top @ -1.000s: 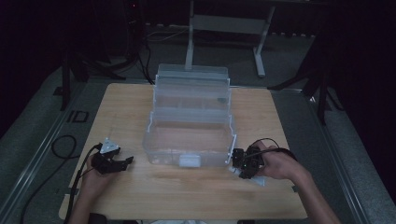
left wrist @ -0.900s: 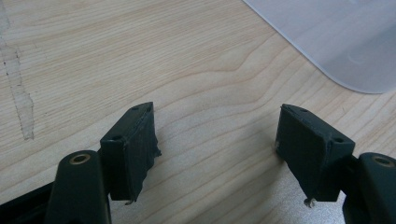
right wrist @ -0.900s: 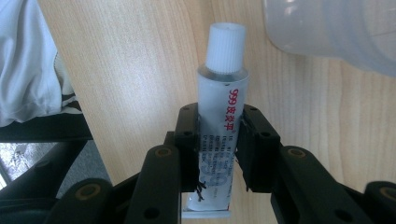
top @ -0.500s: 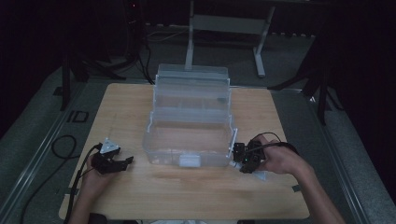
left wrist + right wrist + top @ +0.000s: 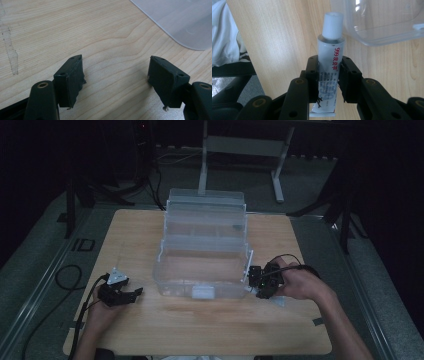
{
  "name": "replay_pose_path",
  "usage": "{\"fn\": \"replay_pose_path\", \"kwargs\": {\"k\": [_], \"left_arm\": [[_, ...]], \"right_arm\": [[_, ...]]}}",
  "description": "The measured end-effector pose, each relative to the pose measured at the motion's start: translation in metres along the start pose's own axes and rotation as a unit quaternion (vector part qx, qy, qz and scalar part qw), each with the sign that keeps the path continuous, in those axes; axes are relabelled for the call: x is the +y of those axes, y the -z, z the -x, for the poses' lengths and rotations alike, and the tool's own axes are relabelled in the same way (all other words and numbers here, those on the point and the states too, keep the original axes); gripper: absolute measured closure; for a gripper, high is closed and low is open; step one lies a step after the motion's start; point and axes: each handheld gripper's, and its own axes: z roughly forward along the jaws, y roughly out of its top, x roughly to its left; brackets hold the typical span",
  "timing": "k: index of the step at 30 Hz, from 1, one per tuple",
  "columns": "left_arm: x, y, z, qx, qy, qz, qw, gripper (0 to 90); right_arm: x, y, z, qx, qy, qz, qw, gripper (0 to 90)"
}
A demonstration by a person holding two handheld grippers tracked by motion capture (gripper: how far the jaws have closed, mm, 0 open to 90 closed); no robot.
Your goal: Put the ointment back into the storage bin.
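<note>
The right gripper (image 5: 329, 82), clamped on the tube (image 5: 330, 56) at mid-frame, could knock its cap against the box (image 5: 202, 251) wall, seemingly close, while the left gripper (image 5: 116, 80) rests open.

- Left gripper (image 5: 134, 293): a black body with a small grey three-cornered plate (image 5: 117, 278) on top and a dark cable (image 5: 65, 275) looping away from it.
- Seen close in the left gripper view, its two black jaws end in blocky, matte pads (image 5: 68, 78), each with small screw holes at the corners and slightly frayed lower edges.
- Brass-coloured rivets sit in the black linkage arms behind those pads.
- Right gripper (image 5: 254, 285): black as well, with a tiny green light on its body and a thin dark cable arching over it.
- Right gripper view: matching black linkage bars (image 5: 298, 100), ringed pivot holes, screw holes on the pads.
- Both forearms are bare, with no sleeves in sight.
</note>
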Motion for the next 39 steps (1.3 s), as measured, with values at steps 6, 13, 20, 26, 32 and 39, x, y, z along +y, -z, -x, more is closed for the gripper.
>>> {"fn": "replay_pose_path", "kwargs": {"k": [6, 13, 20, 26, 32, 39], "left_arm": [[0.0, 0.0, 0.0, 0.0, 0.0, 0.0, 1.0, 29.5], [0.0, 0.0, 0.0, 0.0, 0.0, 0.001, 1.0, 29.5], [0.0, 0.0, 0.0, 0.0, 0.0, 0.0, 1.0, 29.5], [0.0, 0.0, 0.0, 0.0, 0.0, 0.0, 1.0, 29.5], [0.0, 0.0, 0.0, -0.001, 0.0, 0.0, 1.0, 29.5], [0.0, 0.0, 0.0, -0.001, 0.0, 0.0, 1.0, 29.5]], "right_arm": [[0.004, 0.006, 0.003, -0.004, -0.001, -0.002, 1.0, 71.0], [0.008, 0.011, 0.005, -0.009, 0.005, 0.004, 0.9999, 71.0], [0.011, 0.017, 0.01, -0.013, 0.003, 0.012, 0.9998, 71.0], [0.015, 0.023, 0.013, -0.011, 0.003, 0.012, 0.9999, 71.0], [0.019, 0.025, 0.015, -0.012, 0.005, 0.012, 0.9998, 71.0], [0.023, 0.031, 0.017, -0.018, 0.009, 0.012, 0.9997, 71.1]]}}
